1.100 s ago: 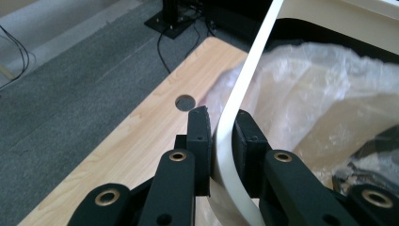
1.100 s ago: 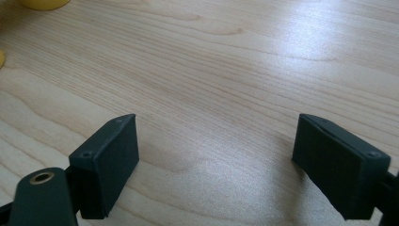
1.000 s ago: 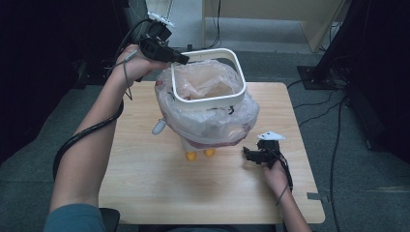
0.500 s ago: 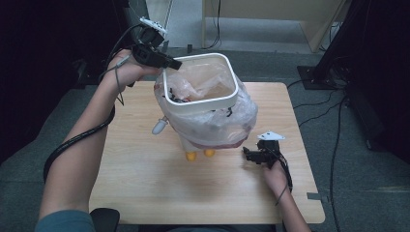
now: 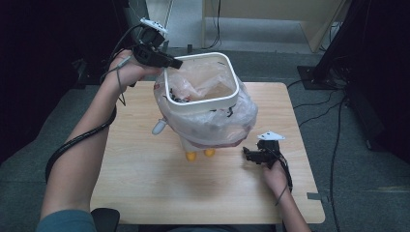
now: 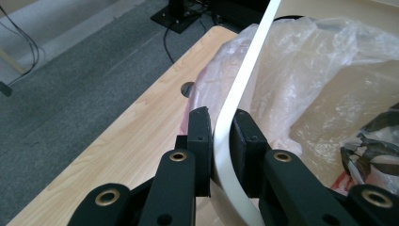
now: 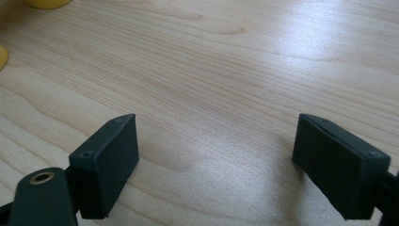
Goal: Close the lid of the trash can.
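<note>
Up close, the left gripper (image 6: 221,141) has its two black jaws pinched on the white rim frame (image 6: 244,80), one pad on each side of the thin band, right at a rounded corner. Seen from the high view, that left gripper (image 5: 176,63) sits at the far left corner of the square white rim frame (image 5: 232,79), which is held above the table with a clear plastic bag (image 5: 212,123) hanging through and around it. The bag bulges below the frame and holds some dark scraps (image 5: 179,99); its pinkish bottom sits over two yellow feet (image 5: 191,155) and a white part (image 5: 158,127) that pokes out at the left.

Over on the right, the right gripper (image 7: 216,150) has its jaws wide apart with nothing between them, just above the bare wooden table (image 7: 226,61). From above it (image 5: 247,154) is low near the table's right edge, just beside the bag's lower right side and not touching it.
</note>
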